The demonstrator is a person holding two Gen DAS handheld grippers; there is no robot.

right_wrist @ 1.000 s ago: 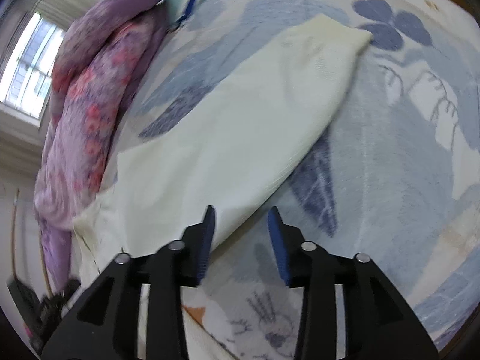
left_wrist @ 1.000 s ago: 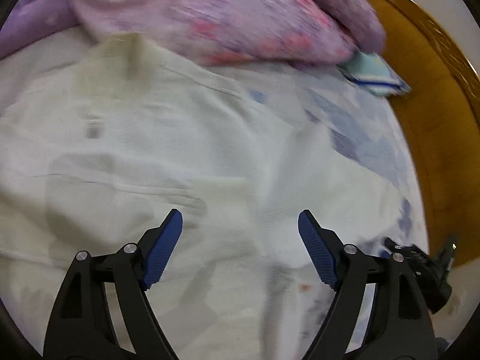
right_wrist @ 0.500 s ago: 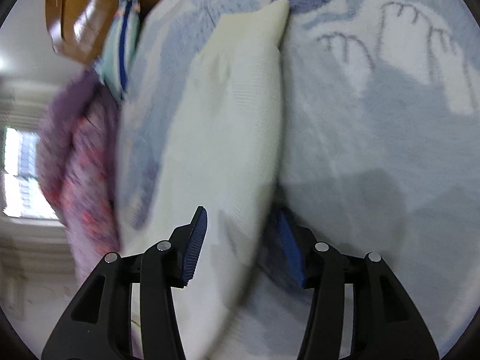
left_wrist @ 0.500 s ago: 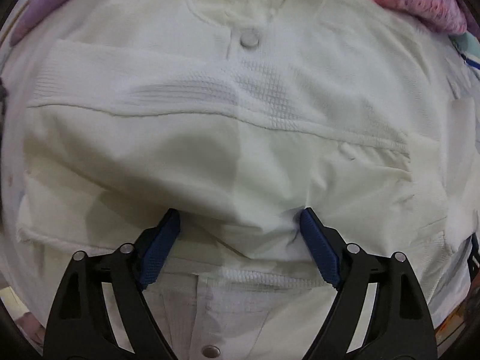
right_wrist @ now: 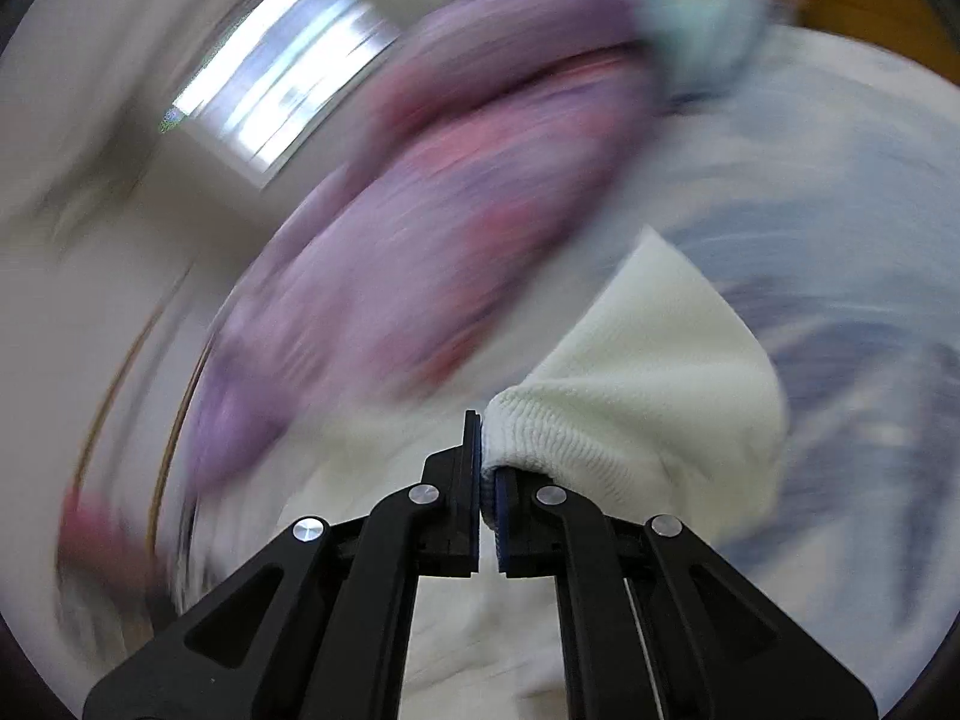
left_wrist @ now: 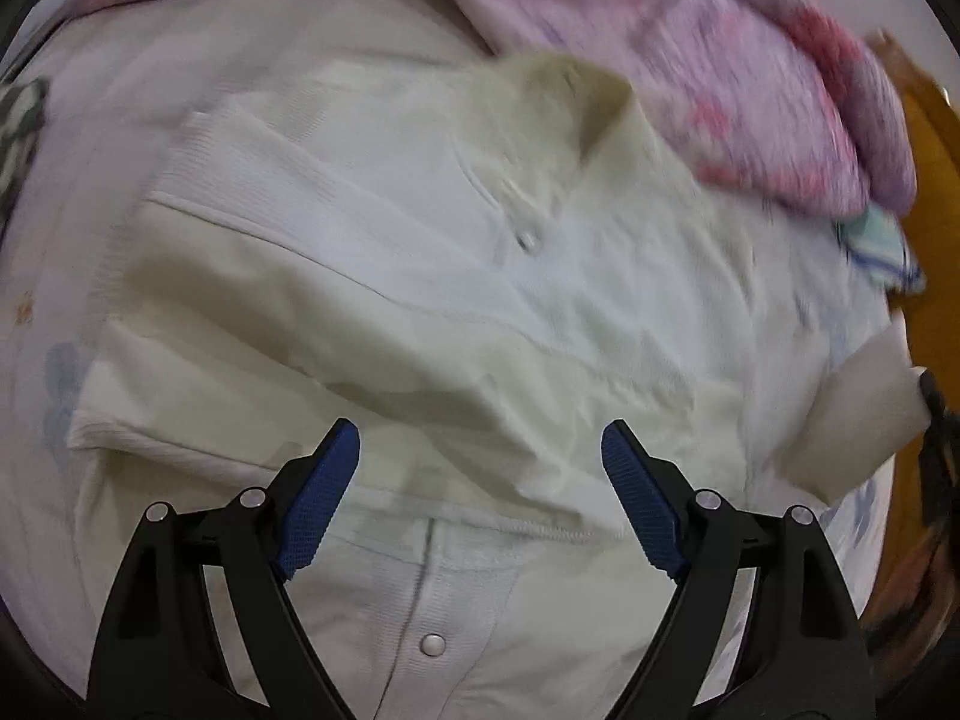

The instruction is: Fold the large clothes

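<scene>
A cream white buttoned garment (left_wrist: 456, 300) lies spread on the bed, one sleeve (left_wrist: 252, 228) folded across its chest. My left gripper (left_wrist: 480, 462) is open and empty just above its lower front, near the button placket (left_wrist: 432, 642). My right gripper (right_wrist: 487, 468) is shut on the ribbed cuff (right_wrist: 540, 432) of the other sleeve (right_wrist: 666, 360) and holds it lifted off the bed. That lifted sleeve end also shows in the left wrist view (left_wrist: 864, 408) at the right. The right wrist view is blurred by motion.
A purple and pink floral blanket (left_wrist: 690, 60) is bunched along the far side of the bed, also blurred in the right wrist view (right_wrist: 432, 228). A small teal striped cloth (left_wrist: 882, 240) lies by the wooden bed frame (left_wrist: 936, 180). A window (right_wrist: 282, 90) is behind.
My right gripper closed on the sleeve cuff and lifted it, swinging toward the garment body. My left gripper stayed open and shifted over the garment's front.
</scene>
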